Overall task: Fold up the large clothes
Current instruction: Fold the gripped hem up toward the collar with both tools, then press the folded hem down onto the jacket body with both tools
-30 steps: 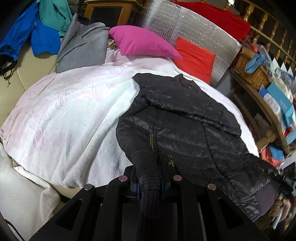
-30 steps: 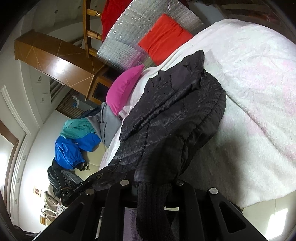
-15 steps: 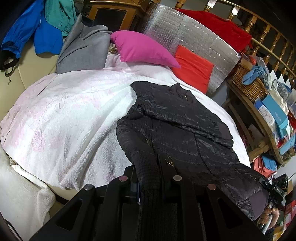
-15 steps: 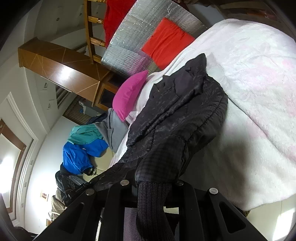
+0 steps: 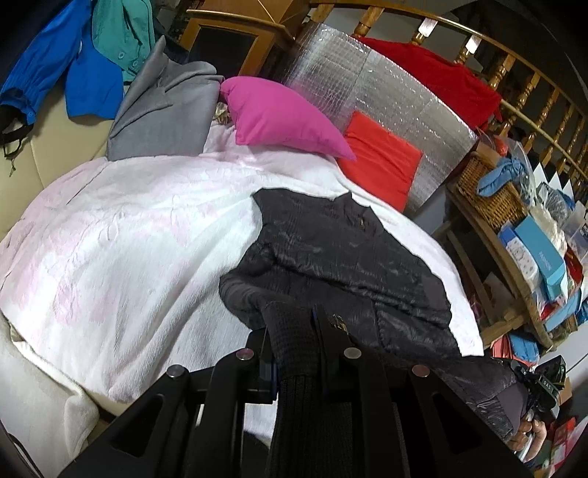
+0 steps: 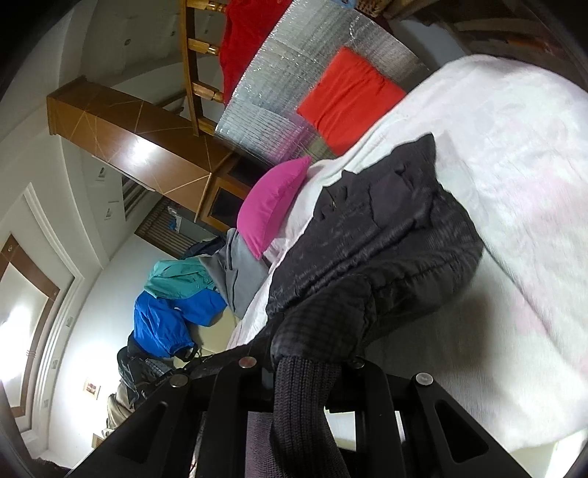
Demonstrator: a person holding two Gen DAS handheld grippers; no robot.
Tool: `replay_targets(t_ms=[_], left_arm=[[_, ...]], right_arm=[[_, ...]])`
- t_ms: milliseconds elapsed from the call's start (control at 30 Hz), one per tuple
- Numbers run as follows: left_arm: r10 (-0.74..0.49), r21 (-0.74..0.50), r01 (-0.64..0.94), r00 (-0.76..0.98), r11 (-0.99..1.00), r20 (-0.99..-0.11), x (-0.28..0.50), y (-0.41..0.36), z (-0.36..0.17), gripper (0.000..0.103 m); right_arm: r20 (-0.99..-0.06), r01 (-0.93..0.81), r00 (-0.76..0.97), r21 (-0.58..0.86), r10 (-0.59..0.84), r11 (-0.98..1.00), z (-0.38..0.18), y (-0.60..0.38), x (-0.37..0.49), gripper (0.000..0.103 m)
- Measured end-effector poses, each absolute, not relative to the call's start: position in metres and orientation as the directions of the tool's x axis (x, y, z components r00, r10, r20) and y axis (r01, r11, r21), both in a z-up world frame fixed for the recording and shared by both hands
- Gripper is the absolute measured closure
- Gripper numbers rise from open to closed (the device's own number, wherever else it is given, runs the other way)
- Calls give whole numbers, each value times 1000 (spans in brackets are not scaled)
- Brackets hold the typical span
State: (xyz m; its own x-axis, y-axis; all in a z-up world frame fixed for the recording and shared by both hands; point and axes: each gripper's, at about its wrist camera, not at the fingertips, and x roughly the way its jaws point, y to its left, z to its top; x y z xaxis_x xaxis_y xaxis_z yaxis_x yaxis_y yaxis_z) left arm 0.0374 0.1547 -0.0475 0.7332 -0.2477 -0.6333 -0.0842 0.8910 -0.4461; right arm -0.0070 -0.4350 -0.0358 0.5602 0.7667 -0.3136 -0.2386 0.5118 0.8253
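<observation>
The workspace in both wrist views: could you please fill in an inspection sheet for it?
Surface: bed under a white-pink blanket.
Job's things: black jacket lies spread on the blanket, collar toward the pillows, each knit cuff held in a gripper.
Clutter: pink pillow, red cushion, silver foil panel, grey coat, blue jacket and teal shirt.
Grippers: left gripper shut on a cuff; right gripper shut on the other cuff.
Cables: nothing seen.
Surroundings: wooden railing, wicker basket, shelves with boxes.
</observation>
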Motion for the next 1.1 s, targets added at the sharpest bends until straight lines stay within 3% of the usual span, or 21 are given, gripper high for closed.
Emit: replay_targets(t_ms=[1100], left_arm=[[-171,-407,-110,786,907,-594,155,148,-14,86]], right_arm=[[-317,-192,654,809,687,556,17,-421,123,86]])
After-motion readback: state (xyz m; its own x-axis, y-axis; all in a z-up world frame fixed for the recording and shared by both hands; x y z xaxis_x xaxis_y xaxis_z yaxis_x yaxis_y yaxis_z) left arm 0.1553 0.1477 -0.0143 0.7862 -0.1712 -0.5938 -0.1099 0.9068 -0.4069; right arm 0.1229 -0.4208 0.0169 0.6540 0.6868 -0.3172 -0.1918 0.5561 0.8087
